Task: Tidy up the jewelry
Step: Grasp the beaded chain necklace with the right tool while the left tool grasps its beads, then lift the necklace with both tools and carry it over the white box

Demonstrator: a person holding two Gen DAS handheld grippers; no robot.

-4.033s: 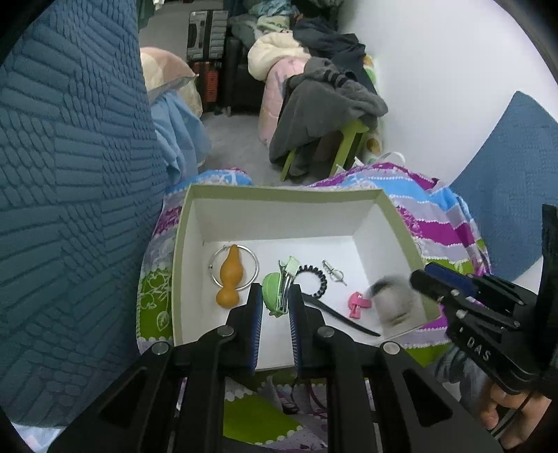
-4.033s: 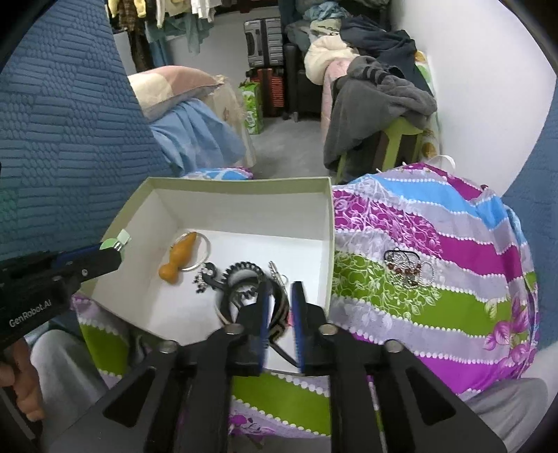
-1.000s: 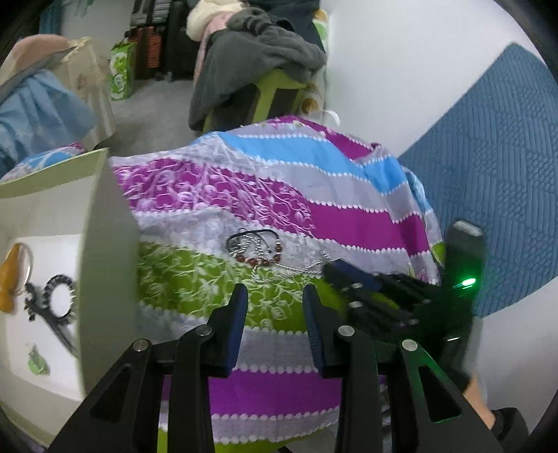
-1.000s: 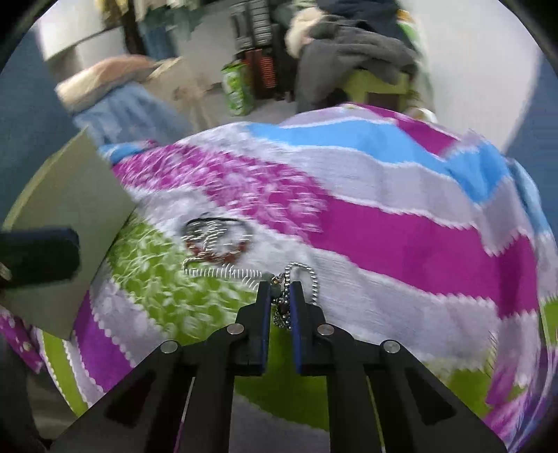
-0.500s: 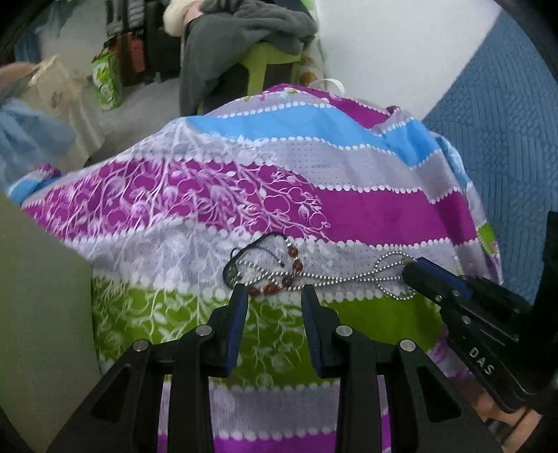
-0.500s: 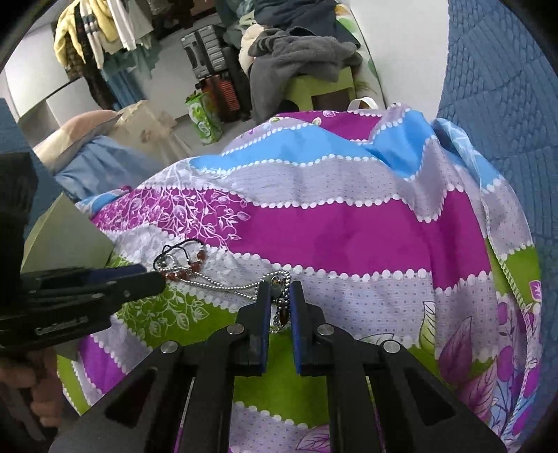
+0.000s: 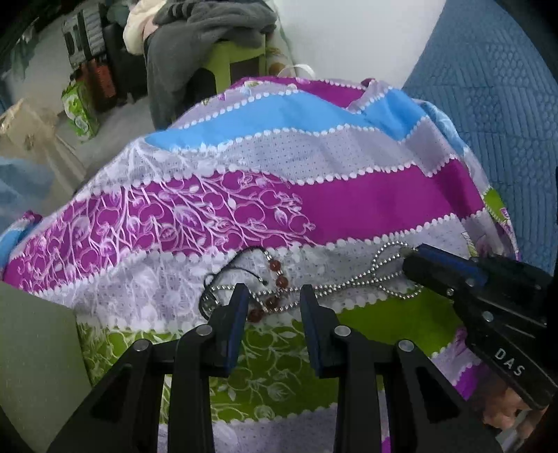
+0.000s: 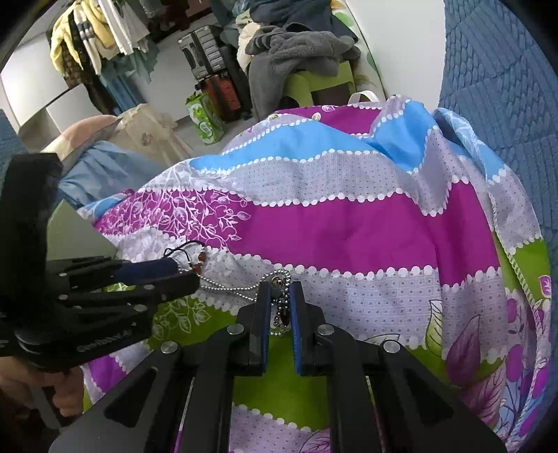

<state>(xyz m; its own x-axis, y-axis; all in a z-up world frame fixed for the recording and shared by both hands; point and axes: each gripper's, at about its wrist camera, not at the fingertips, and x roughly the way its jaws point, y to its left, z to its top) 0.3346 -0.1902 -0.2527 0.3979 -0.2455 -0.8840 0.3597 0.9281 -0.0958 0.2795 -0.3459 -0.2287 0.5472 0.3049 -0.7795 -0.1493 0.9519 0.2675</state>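
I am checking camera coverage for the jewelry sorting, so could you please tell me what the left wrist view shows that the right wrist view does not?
Only the left wrist view shows the left tool from behind, jaws apart over the red beads, and the silver ball chain stretching right to the right tool.

Only the right wrist view shows the right tool shut on that chain's end, plus hanging clothes.

Both show the striped cloth, the box wall, the grey garment on the green stool, and the blue quilt.

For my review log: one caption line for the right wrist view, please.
Right hand-held gripper shut on silver ball chain over striped floral cloth; left hand-held gripper by red-bead string.
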